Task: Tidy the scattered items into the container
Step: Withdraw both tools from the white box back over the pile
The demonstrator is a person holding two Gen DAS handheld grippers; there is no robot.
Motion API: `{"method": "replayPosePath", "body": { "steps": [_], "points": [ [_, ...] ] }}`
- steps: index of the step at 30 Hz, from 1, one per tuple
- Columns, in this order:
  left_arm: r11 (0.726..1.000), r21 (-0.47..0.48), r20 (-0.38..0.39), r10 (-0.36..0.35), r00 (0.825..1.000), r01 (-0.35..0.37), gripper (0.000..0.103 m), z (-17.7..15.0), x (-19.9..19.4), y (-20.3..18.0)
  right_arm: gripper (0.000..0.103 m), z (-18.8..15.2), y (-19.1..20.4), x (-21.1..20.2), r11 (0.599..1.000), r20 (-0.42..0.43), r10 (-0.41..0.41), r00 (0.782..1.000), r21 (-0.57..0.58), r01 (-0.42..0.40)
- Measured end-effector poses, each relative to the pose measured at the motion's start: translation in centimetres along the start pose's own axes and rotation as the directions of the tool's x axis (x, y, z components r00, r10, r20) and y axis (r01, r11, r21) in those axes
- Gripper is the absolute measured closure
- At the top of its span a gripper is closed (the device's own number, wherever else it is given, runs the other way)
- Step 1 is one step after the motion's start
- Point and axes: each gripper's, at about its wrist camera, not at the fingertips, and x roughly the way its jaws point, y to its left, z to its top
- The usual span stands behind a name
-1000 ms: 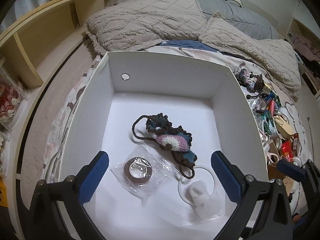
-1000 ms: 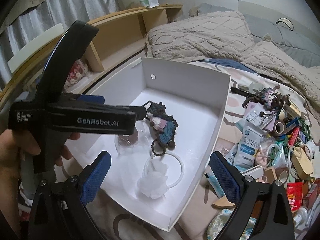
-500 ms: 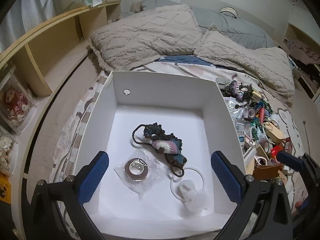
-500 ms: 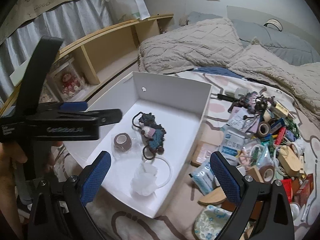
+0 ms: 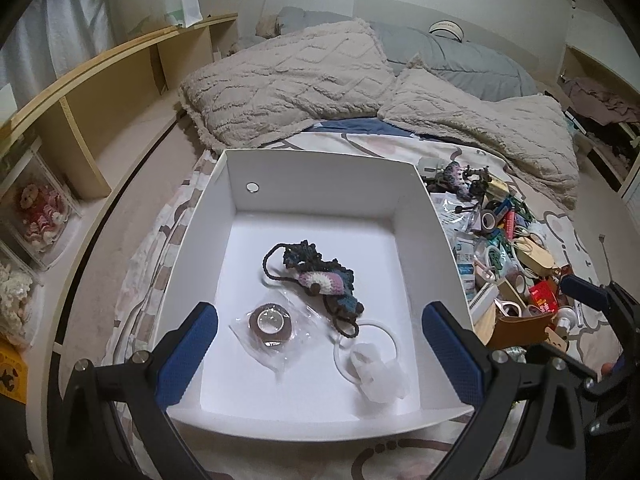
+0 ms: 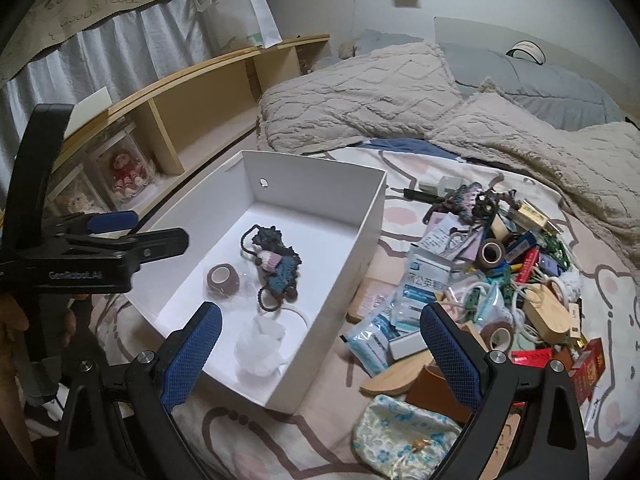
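Note:
A white box [image 5: 320, 160] stands on the bed. Inside it lie a dark crocheted piece [image 5: 316, 276], a brown tape roll in a clear bag [image 5: 270, 322] and a white ring with a fluffy white tuft [image 5: 374, 364]. My left gripper [image 5: 320, 316] hovers open above the box's near end, holding nothing. My right gripper [image 6: 321, 312] is open too, above the box's near right corner [image 6: 288, 396]. A heap of scattered items [image 6: 500, 272] lies to the right of the box, with a mask packet [image 6: 424, 284], tape rolls [image 6: 491, 252] and a wooden piece [image 6: 550, 314].
Beige pillows [image 5: 292, 84] and a grey duvet [image 5: 472, 64] lie beyond the box. A wooden shelf unit [image 6: 192, 120] runs along the left. A floral pouch [image 6: 404, 436] lies near my right gripper. A hand [image 6: 12, 320] holds the left gripper's handle.
Both grippers have drawn back and up from the box, so more of the bed and the heap shows. The items in the box have not moved.

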Motion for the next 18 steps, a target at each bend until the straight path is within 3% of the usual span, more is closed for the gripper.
{"method": "replayPosePath", "body": {
  "steps": [18],
  "points": [
    [0.998, 0.036, 0.078, -0.053, 0.996, 0.051, 0.000, -2.4, -4.3, -2.8, 0.004, -1.2, -1.0, -2.7, 0.999, 0.017, -0.027, 0.999, -0.021, 0.028]
  ]
}}
